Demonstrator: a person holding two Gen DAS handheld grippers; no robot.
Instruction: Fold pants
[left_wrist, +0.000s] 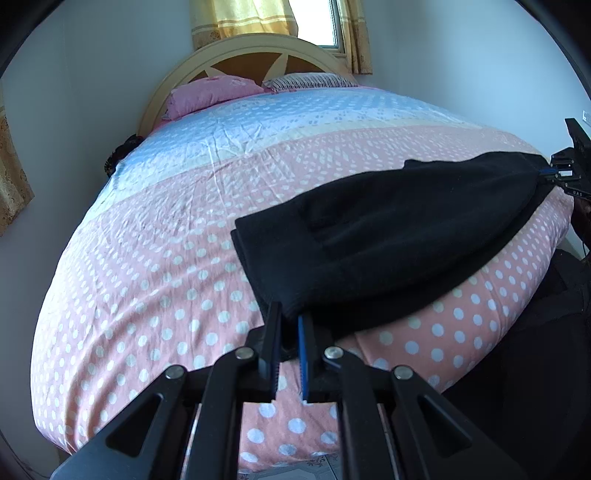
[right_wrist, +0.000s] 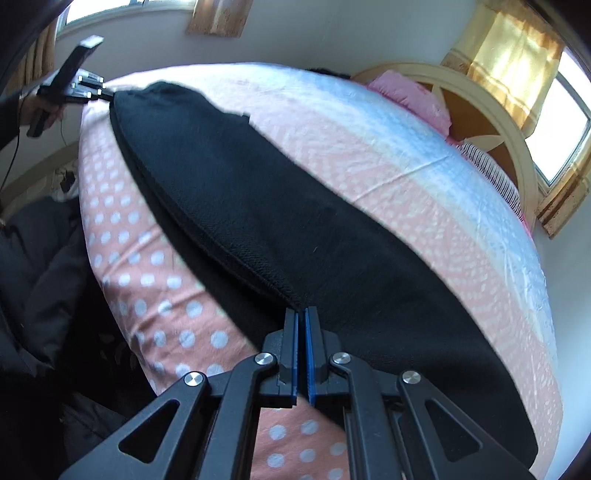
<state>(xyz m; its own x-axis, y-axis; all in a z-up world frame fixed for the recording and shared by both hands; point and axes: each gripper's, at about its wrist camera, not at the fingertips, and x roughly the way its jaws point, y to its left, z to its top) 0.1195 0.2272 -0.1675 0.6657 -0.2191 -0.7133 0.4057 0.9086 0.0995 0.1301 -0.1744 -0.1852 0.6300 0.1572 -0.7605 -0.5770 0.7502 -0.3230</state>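
1. Bed: a rounded mattress under a creased cotton sheet, pink with white dots near the foot, pale blue toward the head; it serves as the landmark here.
2. Headboard: a cream arch with brown panels at the far end of the bed. Against it lie a pink pillow and a striped pillow.
3. Left gripper: black linkage arms with blue ribbed pads, at the foot edge of the bed. Its jaws are nearly together, pinching one end of the pants.
4. Pants: black, soft knit cloth, doubled into a long band with stacked layers showing along the near edge. They lie on the pink part of the bed, close to its foot edge, their long axis running across the bed from one gripper to the other.
5. Right gripper: same build, at the foot edge of the bed, jaws pressed together on the other end of the pants.
6. Curtains: yellow, patterned, hanging at the window behind the headboard.
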